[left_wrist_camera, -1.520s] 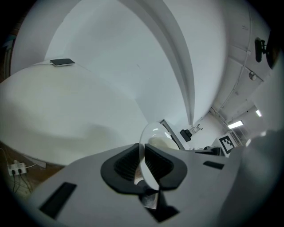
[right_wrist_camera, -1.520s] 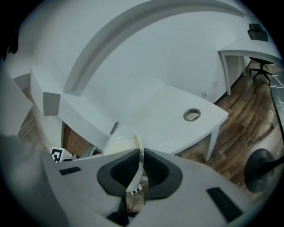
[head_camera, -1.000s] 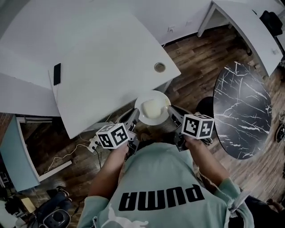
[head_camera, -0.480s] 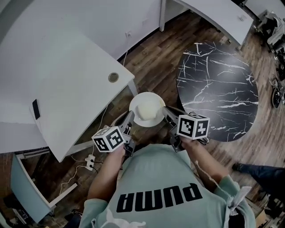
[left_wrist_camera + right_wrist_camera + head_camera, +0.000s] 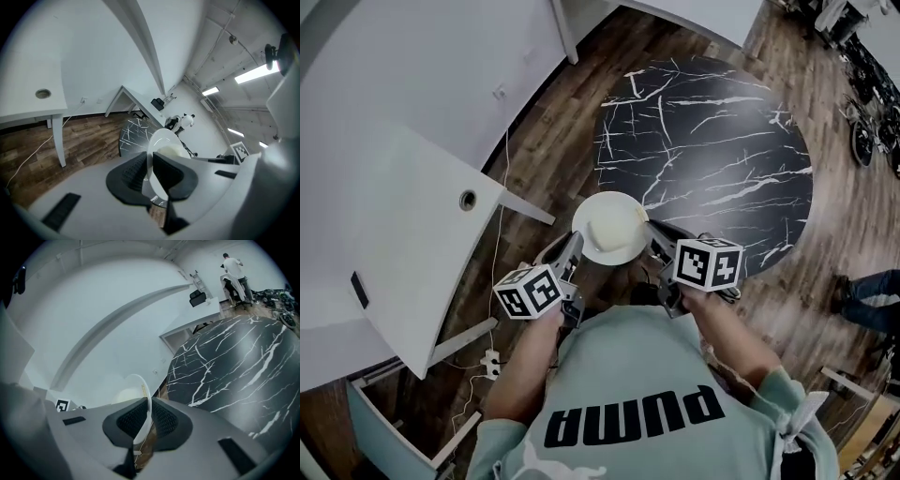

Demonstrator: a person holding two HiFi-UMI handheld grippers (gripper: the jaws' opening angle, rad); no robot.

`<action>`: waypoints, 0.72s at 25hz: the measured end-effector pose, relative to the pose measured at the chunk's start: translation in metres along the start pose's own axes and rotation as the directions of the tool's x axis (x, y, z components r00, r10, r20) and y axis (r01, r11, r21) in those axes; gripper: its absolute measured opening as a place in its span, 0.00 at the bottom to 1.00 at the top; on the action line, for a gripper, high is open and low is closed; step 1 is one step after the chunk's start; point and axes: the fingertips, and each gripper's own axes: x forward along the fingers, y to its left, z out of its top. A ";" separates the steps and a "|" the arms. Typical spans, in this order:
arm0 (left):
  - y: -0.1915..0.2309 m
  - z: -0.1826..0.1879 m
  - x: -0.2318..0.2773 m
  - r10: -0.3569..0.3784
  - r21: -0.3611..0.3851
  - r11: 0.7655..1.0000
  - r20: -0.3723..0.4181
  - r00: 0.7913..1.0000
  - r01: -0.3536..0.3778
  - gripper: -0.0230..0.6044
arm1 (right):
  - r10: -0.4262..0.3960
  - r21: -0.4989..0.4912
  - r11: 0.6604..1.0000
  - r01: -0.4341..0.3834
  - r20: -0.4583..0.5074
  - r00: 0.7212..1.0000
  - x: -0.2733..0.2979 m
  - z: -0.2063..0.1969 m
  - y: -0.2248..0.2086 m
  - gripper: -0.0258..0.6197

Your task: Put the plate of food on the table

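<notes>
A white plate (image 5: 610, 228) with a pale mound of food (image 5: 613, 221) hangs in the air, held level between both grippers. My left gripper (image 5: 576, 246) is shut on the plate's left rim (image 5: 151, 165), and my right gripper (image 5: 652, 234) is shut on its right rim (image 5: 145, 404). The plate hovers over the wooden floor, just at the near edge of the round black marble table (image 5: 712, 150), which also fills the right gripper view (image 5: 234, 366). In both gripper views the thin white rim stands edge-on between the dark pads.
A white desk (image 5: 384, 244) with a round cable hole (image 5: 468, 199) stands at the left, a dark phone (image 5: 360, 290) lying on it. Cables and a power strip (image 5: 491, 359) lie on the floor. Another person's legs (image 5: 867, 298) show at the right edge.
The view has swung from the white desk toward the black marble table, which now lies right in front. Both grippers keep their hold on the plate as they travel with it.
</notes>
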 end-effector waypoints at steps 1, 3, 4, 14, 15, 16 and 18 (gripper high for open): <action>-0.008 -0.003 0.012 -0.008 0.009 1.000 -0.014 1.000 0.008 0.11 | -0.011 0.012 1.000 0.010 0.010 1.000 -0.007 0.004 -0.012 0.09; -0.024 -0.009 0.036 -0.024 0.030 0.999 -0.045 0.999 0.026 0.11 | -0.034 0.037 0.999 0.033 0.030 0.999 -0.020 0.012 -0.037 0.09; -0.033 -0.012 0.048 -0.033 0.039 0.999 -0.062 0.998 0.035 0.11 | -0.046 0.049 0.998 0.044 0.041 0.998 -0.027 0.016 -0.049 0.09; -0.100 -0.047 0.146 -0.096 0.117 0.986 -0.212 0.973 0.122 0.11 | -0.166 0.155 0.977 0.146 0.126 0.978 -0.085 0.042 -0.152 0.09; -0.105 -0.051 0.154 -0.099 0.125 0.984 -0.227 0.969 0.130 0.11 | -0.178 0.167 0.974 0.156 0.130 0.975 -0.089 0.042 -0.161 0.09; -0.110 -0.056 0.162 -0.102 0.132 0.982 -0.242 0.965 0.137 0.11 | -0.190 0.179 0.970 0.164 0.134 0.973 -0.094 0.042 -0.170 0.09; -0.118 -0.064 0.177 -0.108 0.145 0.978 -0.271 0.957 0.151 0.11 | -0.212 0.201 0.963 0.181 0.142 0.967 -0.101 0.041 -0.187 0.09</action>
